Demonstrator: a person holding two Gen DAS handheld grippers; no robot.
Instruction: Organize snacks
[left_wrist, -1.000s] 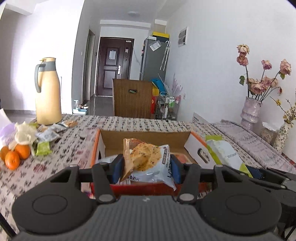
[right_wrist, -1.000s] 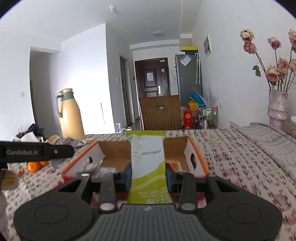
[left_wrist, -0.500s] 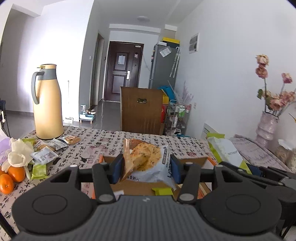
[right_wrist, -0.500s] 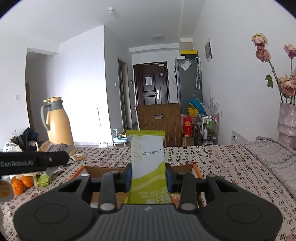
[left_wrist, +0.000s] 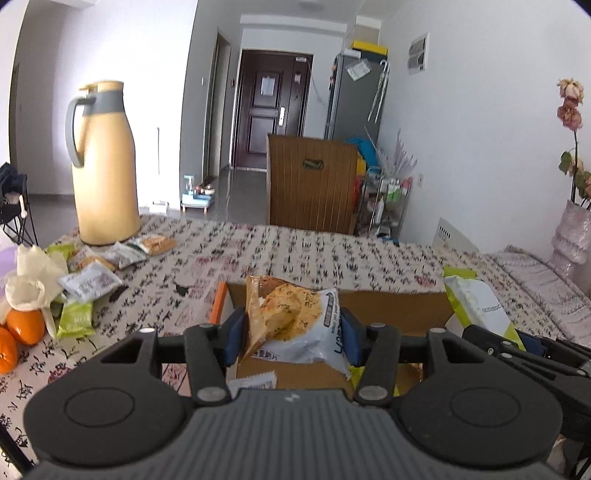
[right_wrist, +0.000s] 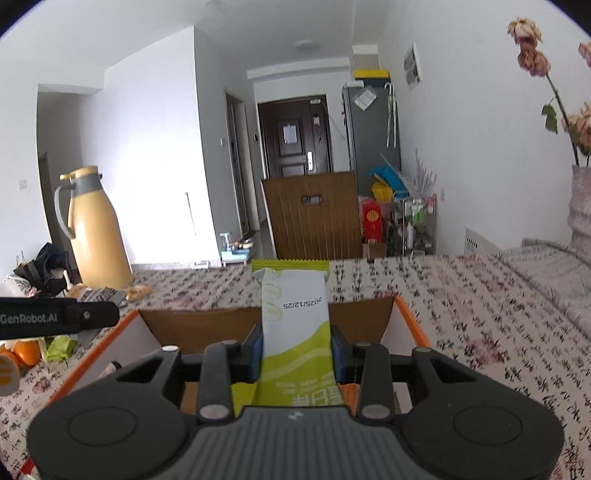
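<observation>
Crinkly packets, 2: my left gripper (left_wrist: 292, 326) clamps chips (left_wrist: 295, 325), right (right_wrist: 297, 349) a green sachet (right_wrist: 295, 328) (both above the box (right_wrist: 207, 326)); loosening early drops them outside.

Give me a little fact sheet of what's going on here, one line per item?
left gripper: shut on a white snack bag with a biscuit picture
right gripper: shut on a green and white packet
cardboard box: open, orange-edged, right below both grippers
box contents: a few wrappers show at the bottom; the rest is hidden
table: covered by a patterned cloth
loose snacks: scattered at the table's left
oranges: beside those snacks
yellow jug: upright at the far left
</observation>
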